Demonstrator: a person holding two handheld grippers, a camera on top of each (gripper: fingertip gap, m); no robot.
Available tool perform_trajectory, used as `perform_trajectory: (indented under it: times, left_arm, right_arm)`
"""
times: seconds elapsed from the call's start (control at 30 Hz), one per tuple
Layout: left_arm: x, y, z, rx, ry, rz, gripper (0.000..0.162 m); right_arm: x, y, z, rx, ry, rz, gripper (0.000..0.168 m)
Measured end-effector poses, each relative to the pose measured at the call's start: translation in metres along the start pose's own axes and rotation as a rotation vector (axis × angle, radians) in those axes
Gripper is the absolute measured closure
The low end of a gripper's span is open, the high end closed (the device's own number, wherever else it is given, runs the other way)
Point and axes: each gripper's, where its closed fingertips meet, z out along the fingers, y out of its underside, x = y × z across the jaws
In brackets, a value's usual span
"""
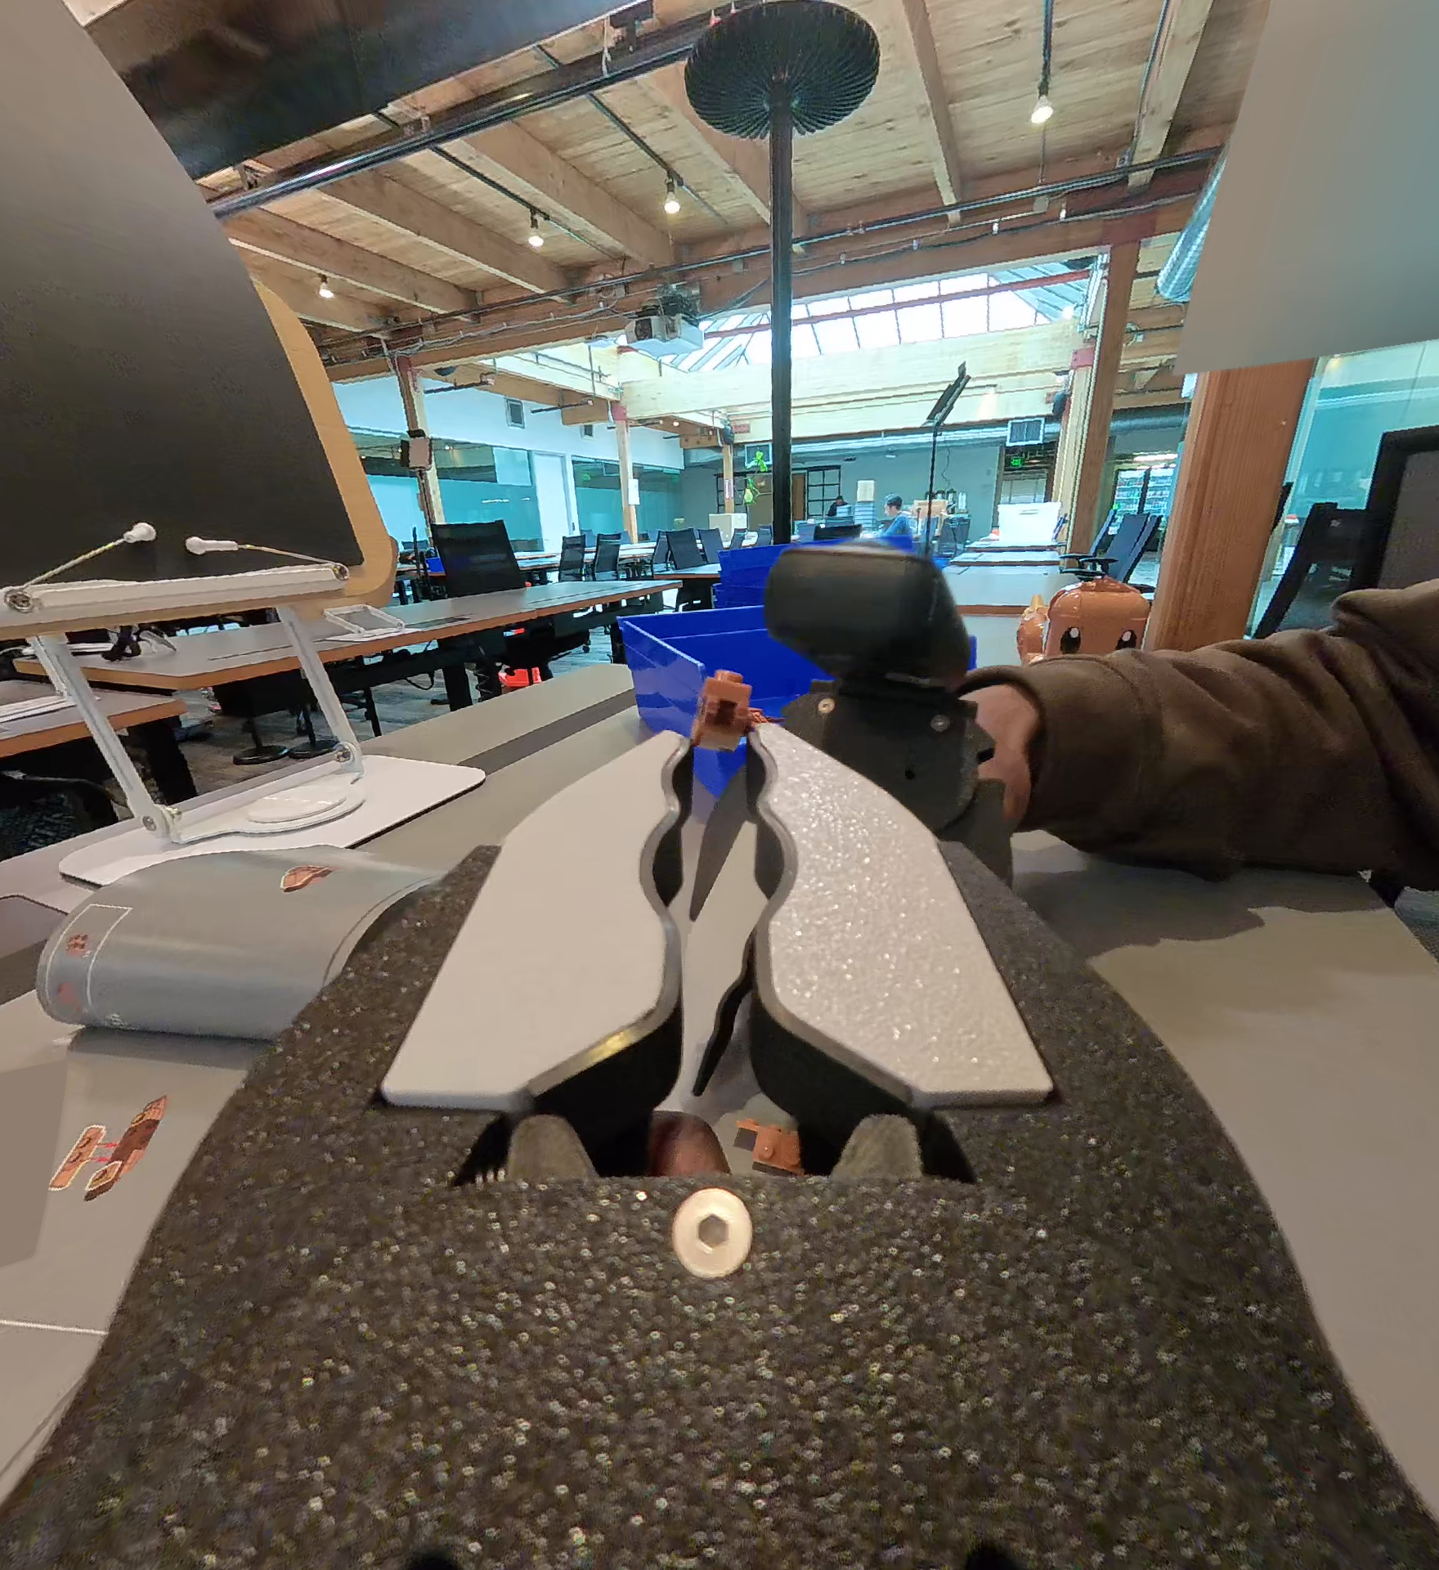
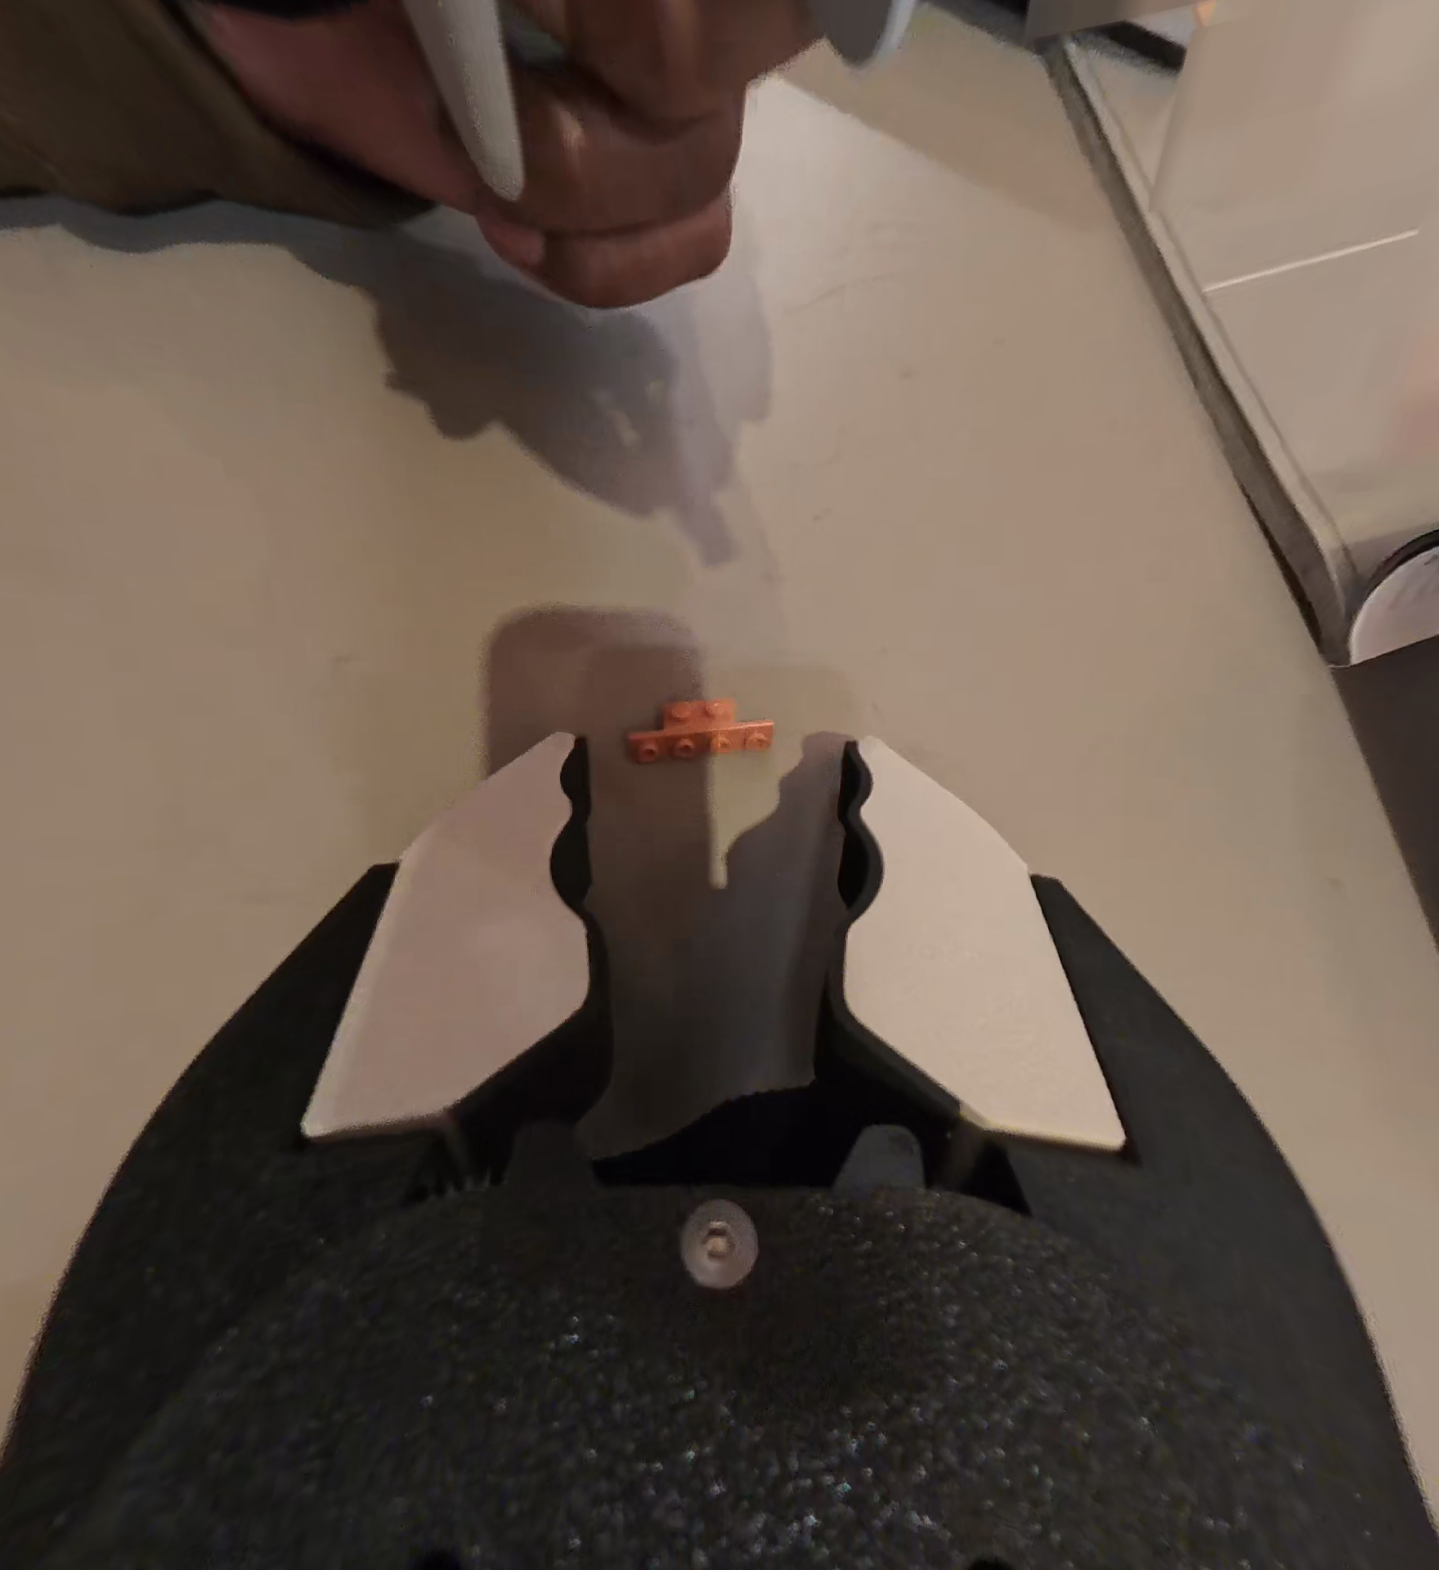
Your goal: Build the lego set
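A small lego piece (image 1: pixel 723 712) sat pinched at the left gripper (image 1: pixel 720 748) tips, a bin (image 1: pixel 665 671) behind it, a booklet (image 1: pixel 215 934) to the left (on the table (image 1: pixel 1294 1019)), while another lego plate (image 2: pixel 702 732) lay just ahead of the right gripper (image 2: pixel 709 752).

A white folding stand (image 1: pixel 189 680) sits on the grey worktop (image 1: pixel 1294 1062) at the left of the frame, carrying a dark board with a wooden edge (image 1: pixel 104 382). Behind it, a black pole topped by a ribbed disc (image 1: pixel 781 297) rises toward the timber ceiling (image 1: pixel 911 153). Office chairs (image 1: pixel 478 556) stand far back.
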Motion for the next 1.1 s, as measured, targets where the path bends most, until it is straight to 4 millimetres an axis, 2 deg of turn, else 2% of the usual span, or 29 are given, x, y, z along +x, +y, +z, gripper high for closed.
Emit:
perform_trajectory:
  times: [0.07, 0.2, 0.4, 0.47, 0.53, 0.67, 0.77, 0.83, 0.93, 1.1]
  left_arm:
    - [0.002, 0.0, 0.0, 0.003, 0.013, -0.009, 0.15]
    - [0.005, 0.003, 0.001, -0.007, 0.041, -0.014, 0.15]
    - [0.008, 0.006, 0.0, -0.012, 0.078, -0.053, 0.15]
    - [0.012, 0.008, 0.0, -0.015, 0.114, -0.087, 0.151]
    - [0.02, 0.009, 0.001, -0.02, 0.177, -0.142, 0.151]
    - [0.045, 0.016, 0.003, -0.055, 0.354, -0.258, 0.151]
    - [0.064, 0.015, 0.004, -0.054, 0.478, -0.318, 0.15]
    - [0.074, 0.012, 0.004, -0.042, 0.559, -0.39, 0.15]
    - [0.088, 0.008, 0.004, -0.025, 0.663, -0.447, 0.15]
    - [0.107, 0.008, -0.001, -0.05, 0.783, -0.46, 0.15]
  right_arm:
    - [-0.001, -0.001, 0.003, 0.006, -0.025, 0.021, 0.116]
    - [-0.002, -0.003, 0.005, 0.023, -0.05, 0.037, 0.135]
    - [-0.001, 0.005, -0.006, 0.064, -0.041, -0.021, 0.135]
    - [-0.001, 0.003, -0.022, 0.123, -0.034, -0.058, 0.135]
    - [-0.002, -0.005, -0.048, 0.23, -0.036, -0.1, 0.136]
    - [-0.011, -0.03, -0.108, 0.487, -0.068, -0.16, 0.136]
    - [-0.026, -0.052, -0.137, 0.641, -0.143, -0.19, 0.136]
    - [-0.04, -0.066, -0.141, 0.684, -0.207, -0.217, 0.136]
    - [-0.055, -0.079, -0.136, 0.678, -0.27, -0.26, 0.136]
    - [-0.064, -0.079, -0.127, 0.644, -0.345, -0.249, 0.136]
